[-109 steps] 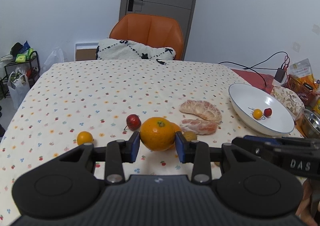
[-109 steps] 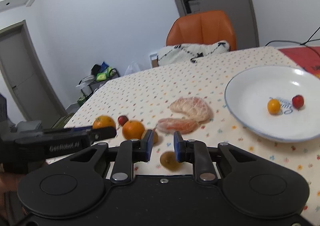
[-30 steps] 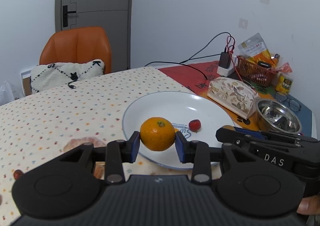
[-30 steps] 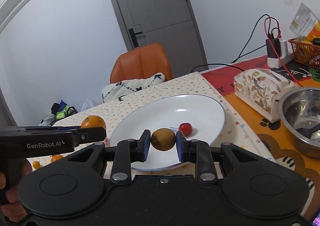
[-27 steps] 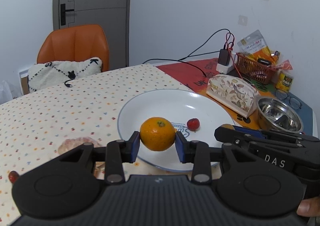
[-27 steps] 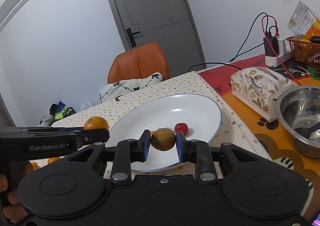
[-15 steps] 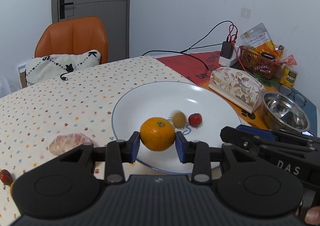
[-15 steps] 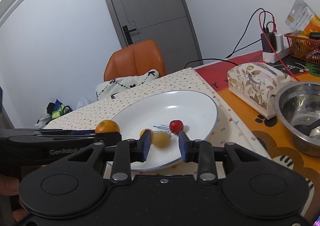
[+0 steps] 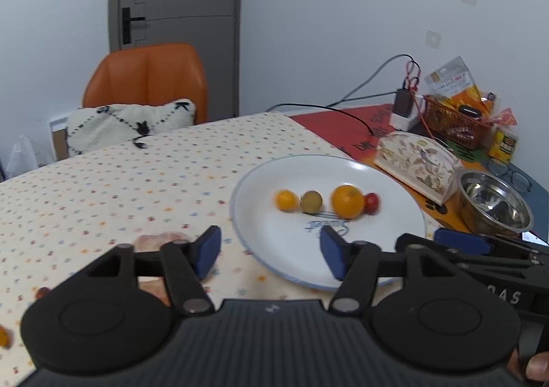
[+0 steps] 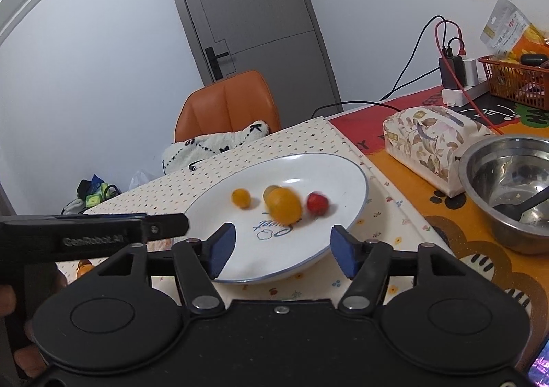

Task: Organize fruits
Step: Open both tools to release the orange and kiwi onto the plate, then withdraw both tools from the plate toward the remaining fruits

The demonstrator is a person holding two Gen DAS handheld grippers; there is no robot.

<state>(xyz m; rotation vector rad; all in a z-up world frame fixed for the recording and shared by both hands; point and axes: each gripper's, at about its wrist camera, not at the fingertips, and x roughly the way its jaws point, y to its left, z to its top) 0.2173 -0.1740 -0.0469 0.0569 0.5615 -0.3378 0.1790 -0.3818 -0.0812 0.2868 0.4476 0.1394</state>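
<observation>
Orange chair [image 9: 145, 78], grey door [image 9: 178, 23]

white plate [image 9: 394, 188] with a blue rim, orange [image 9: 346, 201] and red fruit [image 9: 372, 201], dotted cream cloth [image 9: 120, 188], orange chair [image 9: 147, 78].

Even, soft indoor light, no hard shadows. Fisheye bends my door [image 10: 250, 13] and walls, dark corners. Motion blur smears the orange [image 10: 284, 206] and cherry tomato [image 10: 317, 203]; glare on the steel bowl [image 9: 494, 205].

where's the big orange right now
In the left wrist view the big orange lies on the white plate, right of centre in the fruit row, between the brown-green fruit and the red one.
</observation>
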